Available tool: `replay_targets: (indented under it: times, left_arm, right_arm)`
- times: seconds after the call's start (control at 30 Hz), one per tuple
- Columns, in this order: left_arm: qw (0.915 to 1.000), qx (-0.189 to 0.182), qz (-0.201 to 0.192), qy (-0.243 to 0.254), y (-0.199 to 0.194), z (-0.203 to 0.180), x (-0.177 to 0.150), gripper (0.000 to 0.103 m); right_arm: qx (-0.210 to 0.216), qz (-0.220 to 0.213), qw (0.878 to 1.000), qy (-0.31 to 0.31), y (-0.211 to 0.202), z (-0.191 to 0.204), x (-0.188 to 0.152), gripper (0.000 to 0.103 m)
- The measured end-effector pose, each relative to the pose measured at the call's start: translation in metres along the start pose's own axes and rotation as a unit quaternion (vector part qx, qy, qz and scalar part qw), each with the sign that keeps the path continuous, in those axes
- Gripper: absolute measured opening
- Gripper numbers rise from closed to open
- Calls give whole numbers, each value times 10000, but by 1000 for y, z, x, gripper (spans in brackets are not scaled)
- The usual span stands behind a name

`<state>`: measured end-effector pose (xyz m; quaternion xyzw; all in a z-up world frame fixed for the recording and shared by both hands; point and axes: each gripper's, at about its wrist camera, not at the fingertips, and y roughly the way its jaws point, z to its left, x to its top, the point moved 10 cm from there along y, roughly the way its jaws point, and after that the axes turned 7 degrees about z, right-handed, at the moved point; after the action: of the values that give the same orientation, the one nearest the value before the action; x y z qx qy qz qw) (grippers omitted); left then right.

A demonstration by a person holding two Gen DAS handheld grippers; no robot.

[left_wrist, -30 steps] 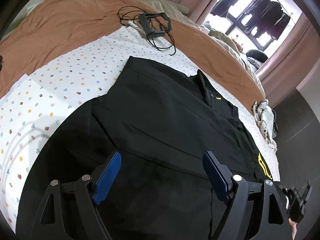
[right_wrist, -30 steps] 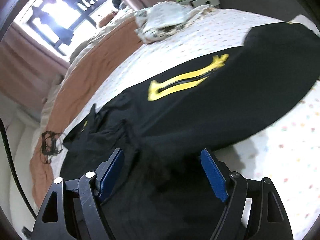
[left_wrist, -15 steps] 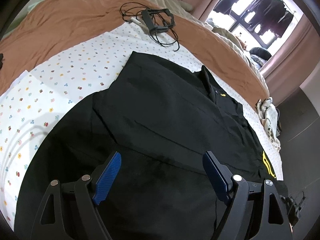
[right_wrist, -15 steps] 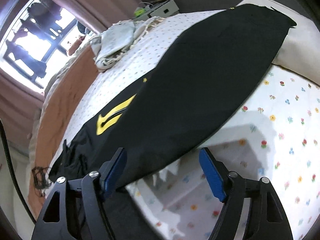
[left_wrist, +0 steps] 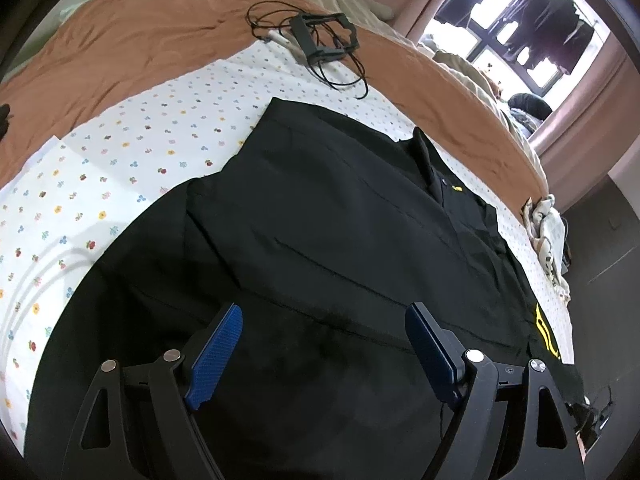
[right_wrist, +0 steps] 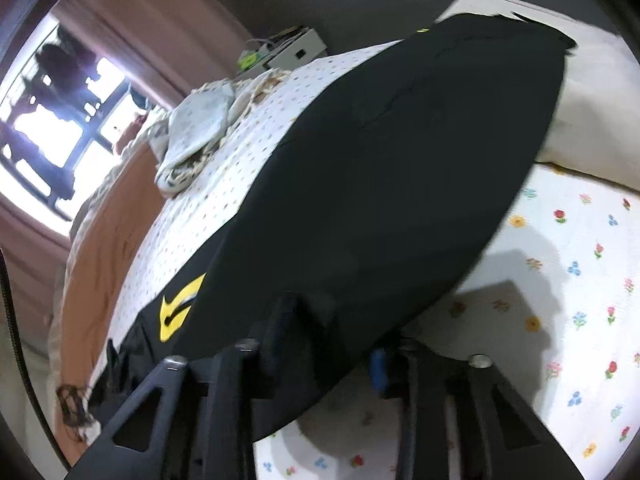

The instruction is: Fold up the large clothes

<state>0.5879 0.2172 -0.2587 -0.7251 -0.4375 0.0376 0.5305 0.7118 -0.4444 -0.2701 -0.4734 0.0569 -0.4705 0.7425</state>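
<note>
No writing can be read; the only marking is a yellow stripe design on the black garment, plus a small yellow tag near its collar.

The left gripper points steeply down over the garment's near part, its blue pads spread wide with nothing between them, not touching the cloth.

The right gripper also tilts downward. Its jaws are closing, and the garment's near edge sits between them, bunched over the fingers so the pads look pressed on the fabric.

The garment lies spread on the bed's flowered sheet, stretching away from both grippers. Farther off, a tangle of black cable rests at the sheet's edge by the brown blanket, and a pale crumpled cloth lies near the far side. Beyond is a bright window with pink curtains.
</note>
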Motion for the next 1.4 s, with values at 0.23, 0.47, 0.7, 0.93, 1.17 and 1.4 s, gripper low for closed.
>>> replay_targets:
  times: [0.23, 0.47, 0.7, 0.93, 1.17, 1.4]
  left_arm:
    - [9998, -114, -78, -138, -8, 2, 2, 84]
    - [9992, -316, -129, -220, -18, -1, 3, 84]
    - [9976, -591, -143, -318, -28, -5, 6, 84]
    - [9956, -777, -112, -509, -35, 1, 10, 84]
    - [9918, -1031, -72, -748, -41, 7, 13, 84]
    - [9899, -1088, -60, -906, -43, 15, 17, 84]
  right_arm:
    - [572, -403, 9969, -361, -36, 35, 8, 5]
    - [1491, -635, 9812, -1051, -87, 114, -8, 5]
    - [2395, -569, 9510, -1870, -125, 200, -55, 5]
    - [2772, -246, 9290, -2438, -121, 263, -114, 4]
    - [2703, 276, 9191, -2855, -84, 300, -173, 5]
    - [2129, 1071, 9003, -3642, -16, 325, -245, 5]
